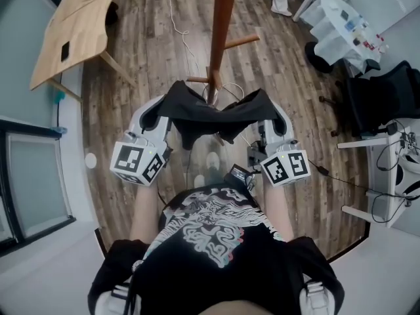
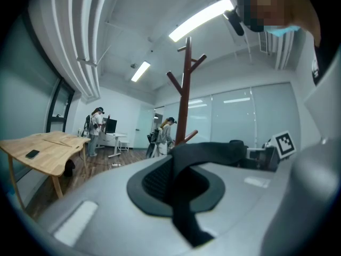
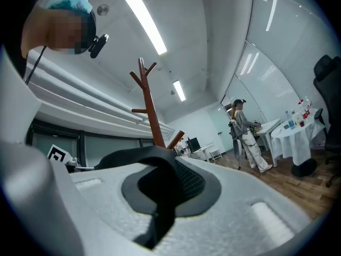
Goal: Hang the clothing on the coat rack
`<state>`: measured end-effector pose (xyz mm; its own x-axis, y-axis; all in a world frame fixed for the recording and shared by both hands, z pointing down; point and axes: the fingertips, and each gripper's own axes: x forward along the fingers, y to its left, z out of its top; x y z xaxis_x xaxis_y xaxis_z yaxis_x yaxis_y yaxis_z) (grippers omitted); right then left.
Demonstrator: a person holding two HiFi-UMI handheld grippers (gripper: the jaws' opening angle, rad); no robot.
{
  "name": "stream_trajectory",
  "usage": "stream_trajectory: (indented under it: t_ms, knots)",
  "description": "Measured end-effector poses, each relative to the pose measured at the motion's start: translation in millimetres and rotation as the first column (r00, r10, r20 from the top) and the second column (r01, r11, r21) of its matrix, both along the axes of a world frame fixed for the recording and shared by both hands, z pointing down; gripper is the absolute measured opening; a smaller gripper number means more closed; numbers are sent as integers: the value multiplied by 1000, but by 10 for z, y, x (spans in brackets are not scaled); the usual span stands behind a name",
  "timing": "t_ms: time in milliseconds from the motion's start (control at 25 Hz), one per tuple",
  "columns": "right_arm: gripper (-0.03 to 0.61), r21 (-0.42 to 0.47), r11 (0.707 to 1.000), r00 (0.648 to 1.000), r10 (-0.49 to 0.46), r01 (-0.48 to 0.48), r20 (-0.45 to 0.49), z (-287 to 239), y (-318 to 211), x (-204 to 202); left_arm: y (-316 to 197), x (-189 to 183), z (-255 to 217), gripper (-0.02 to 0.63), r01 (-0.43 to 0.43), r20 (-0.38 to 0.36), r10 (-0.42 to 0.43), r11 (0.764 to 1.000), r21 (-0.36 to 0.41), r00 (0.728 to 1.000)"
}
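**Holding a black garment (image 1: 210,113) up to the coat rack (image 1: 220,31)**

We stand on a wood-plank floor (image 1: 147,71) with a tool in each hand and the dark clothing stretched between them. Our left hand-held gripper (image 1: 159,113) is pressed together on one end of the fabric. Our right hand-held gripper (image 1: 275,120) is pinching the other end. In the left gripper view a strip of black cloth (image 2: 181,191) runs down into the closed seam between the pale jaws. The right gripper view shows the same, with the cloth (image 3: 160,193) folded over the dark pad and caught in the seam.

From the head view, the garment sags in the middle and sits just in front of the rack's brown post, near its lowest pegs. We cannot tell whether the fabric touches the wood. Both gripper views show the rack (image 2: 185,100) rising beyond the cloth, its forked top against the ceiling lights.

A pale wooden surface (image 1: 75,25) with a small dark object on it stands at the upper left. A white-draped surface (image 1: 341,21) and a black chair (image 1: 384,94) stand at the right, well apart from the rack.
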<state>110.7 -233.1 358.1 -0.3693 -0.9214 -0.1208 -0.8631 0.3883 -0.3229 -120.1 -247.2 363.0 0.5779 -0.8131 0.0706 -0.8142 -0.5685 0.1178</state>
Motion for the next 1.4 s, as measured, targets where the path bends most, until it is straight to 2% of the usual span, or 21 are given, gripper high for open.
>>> stream_trajectory:
  t_ms: [480, 680, 920, 1200, 1400]
  knots:
    - [11, 0, 999, 999, -36, 36, 1, 61, -415, 53, -307, 4, 72, -2, 38, 9, -38, 999, -7, 999]
    - [11, -5, 998, 997, -63, 63, 44, 33, -585, 74, -399, 43, 32, -2, 55, 11, -55, 998, -1, 998]
    - [11, 14, 995, 994, -95, 94, 53, 59, -819, 59, -566, 14, 72, -2, 73, 7, -73, 997, 6, 997]
    - [11, 21, 988, 985, -154, 153, 71, 52, -966, -16, -717, -47, 79, -2, 112, -29, -111, 994, 13, 993]
    - [11, 14, 984, 981, -179, 179, 77, 59, -1129, -58, -816, -57, 104, -2, 113, -23, -113, 994, 3, 993]
